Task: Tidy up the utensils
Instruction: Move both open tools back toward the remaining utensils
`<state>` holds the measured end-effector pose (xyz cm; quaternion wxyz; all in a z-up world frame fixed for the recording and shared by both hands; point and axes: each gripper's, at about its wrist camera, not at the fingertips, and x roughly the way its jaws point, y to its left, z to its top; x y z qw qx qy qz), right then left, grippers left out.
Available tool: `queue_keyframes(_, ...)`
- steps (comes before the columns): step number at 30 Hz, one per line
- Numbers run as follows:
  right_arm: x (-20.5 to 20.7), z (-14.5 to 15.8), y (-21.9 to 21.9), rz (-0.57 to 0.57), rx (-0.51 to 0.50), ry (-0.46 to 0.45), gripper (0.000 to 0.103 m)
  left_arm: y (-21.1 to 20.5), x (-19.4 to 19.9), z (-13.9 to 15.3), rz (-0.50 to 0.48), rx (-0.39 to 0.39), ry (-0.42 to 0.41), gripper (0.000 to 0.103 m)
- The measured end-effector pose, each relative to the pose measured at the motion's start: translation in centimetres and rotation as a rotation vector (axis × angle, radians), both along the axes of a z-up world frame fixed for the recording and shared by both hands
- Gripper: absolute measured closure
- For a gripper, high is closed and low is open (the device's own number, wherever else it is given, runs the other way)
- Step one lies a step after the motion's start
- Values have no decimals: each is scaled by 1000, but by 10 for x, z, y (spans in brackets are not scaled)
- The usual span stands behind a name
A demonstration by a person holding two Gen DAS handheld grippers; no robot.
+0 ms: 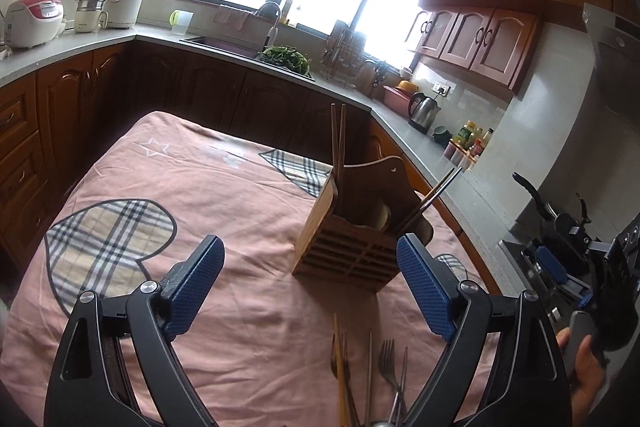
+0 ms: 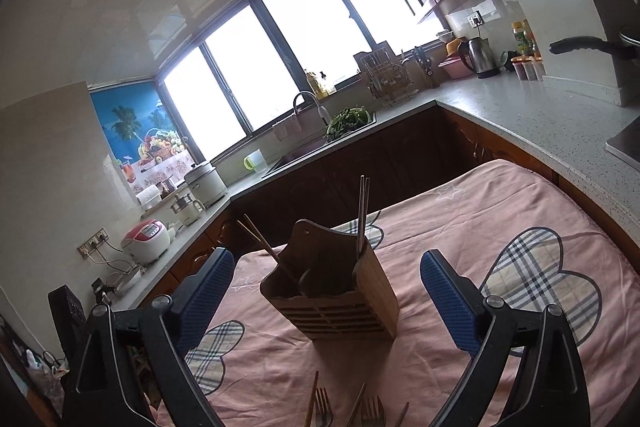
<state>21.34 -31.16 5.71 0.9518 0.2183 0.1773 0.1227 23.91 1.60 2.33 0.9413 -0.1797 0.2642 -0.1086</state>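
Note:
A wooden utensil holder (image 1: 352, 227) stands on the pink tablecloth (image 1: 240, 207); it also shows in the right wrist view (image 2: 340, 291). Chopsticks (image 1: 338, 143) stand in its left compartment, and another pair (image 1: 436, 195) leans out on its right. Loose forks (image 1: 390, 367) and wooden chopsticks (image 1: 342, 371) lie on the cloth in front of the holder; forks (image 2: 324, 407) also show at the bottom of the right wrist view. My left gripper (image 1: 310, 259) is open and empty, above the cloth just short of the holder. My right gripper (image 2: 326, 275) is open and empty, facing the holder.
The table (image 2: 520, 227) sits inside a U-shaped kitchen counter (image 1: 400, 123) with a sink (image 1: 224, 43), a kettle (image 1: 424, 111), bottles (image 1: 472, 139), a rice cooker (image 1: 32, 23) and a dish rack (image 2: 384, 75). A stove with a pan (image 1: 540, 203) is at the right. The right gripper shows in the left wrist view (image 1: 560, 267).

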Motion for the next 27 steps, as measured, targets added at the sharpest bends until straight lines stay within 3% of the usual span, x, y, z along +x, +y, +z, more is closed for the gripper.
queue_keyframes(15,-63,-34,-2,2,-26,79,7,12,-57,-18,-4,-4,38,13)
queue_keyframes(27,-89,-69,-4,-3,-48,152,7,11,-80,-45,-4,-2,97,13)
